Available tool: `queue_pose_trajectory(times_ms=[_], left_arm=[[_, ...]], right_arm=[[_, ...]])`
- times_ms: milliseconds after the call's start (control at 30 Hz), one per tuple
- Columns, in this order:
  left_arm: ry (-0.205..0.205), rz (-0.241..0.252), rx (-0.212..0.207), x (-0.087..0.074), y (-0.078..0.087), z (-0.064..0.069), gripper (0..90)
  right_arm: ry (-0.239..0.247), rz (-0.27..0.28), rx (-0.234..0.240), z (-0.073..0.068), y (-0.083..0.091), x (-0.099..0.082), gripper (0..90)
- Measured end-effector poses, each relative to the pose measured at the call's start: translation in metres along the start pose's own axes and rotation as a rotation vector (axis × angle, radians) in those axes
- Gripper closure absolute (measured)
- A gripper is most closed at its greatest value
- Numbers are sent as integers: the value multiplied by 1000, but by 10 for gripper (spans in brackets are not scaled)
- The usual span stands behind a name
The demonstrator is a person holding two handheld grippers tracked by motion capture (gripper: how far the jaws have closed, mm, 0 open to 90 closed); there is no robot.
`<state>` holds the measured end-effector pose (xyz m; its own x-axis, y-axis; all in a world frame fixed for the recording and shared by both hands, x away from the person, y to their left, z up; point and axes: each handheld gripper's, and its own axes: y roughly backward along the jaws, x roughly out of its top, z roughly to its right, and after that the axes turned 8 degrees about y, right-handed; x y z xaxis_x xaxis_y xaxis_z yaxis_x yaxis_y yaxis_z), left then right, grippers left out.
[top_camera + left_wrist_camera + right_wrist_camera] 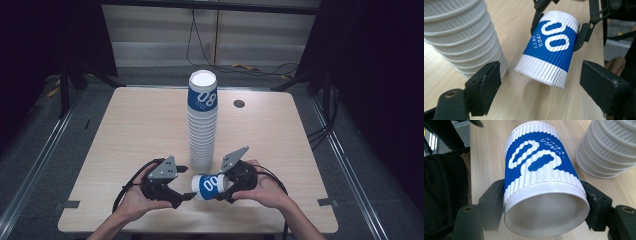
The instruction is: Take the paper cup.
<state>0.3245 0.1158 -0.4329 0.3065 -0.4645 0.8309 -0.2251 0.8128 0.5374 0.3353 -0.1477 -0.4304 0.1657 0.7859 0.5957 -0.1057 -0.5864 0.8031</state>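
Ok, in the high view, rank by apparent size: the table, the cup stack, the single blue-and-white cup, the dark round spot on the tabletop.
1. table
2. cup stack
3. single cup, lying sideways in the right gripper
4. dark round spot

The pale wooden counter [130, 130] carries a tall stack of white ribbed paper cups [202, 125], just beyond the jaws. Farther off, a small dark round grommet [239, 103]; behind, black cables [240, 62] on the floor.

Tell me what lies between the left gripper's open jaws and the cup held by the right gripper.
Nothing but bare table: in the left gripper view, the left gripper faces the cup across empty wood.
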Motion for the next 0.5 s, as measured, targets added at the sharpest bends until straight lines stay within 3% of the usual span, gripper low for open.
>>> queue_pose_trajectory(times_ms=[33, 100, 300, 400, 500], left_arm=[[-6, -3, 0, 0, 2, -2, 170], [28, 29, -11, 0, 3, -5, 170], [70, 72, -28, -7, 7, -9, 171], [66, 73, -14, -9, 6, -10, 173], [80, 89, -21, -9, 5, -11, 173]], right_arm=[[-3, 7, -11, 0, 1, -1, 292], [-15, 28, -22, -1, 2, -4, 292], [-46, 80, -53, -1, 3, -14, 291], [-63, 120, -63, 1, 4, -18, 291], [-45, 170, -88, 1, 4, -21, 290]])
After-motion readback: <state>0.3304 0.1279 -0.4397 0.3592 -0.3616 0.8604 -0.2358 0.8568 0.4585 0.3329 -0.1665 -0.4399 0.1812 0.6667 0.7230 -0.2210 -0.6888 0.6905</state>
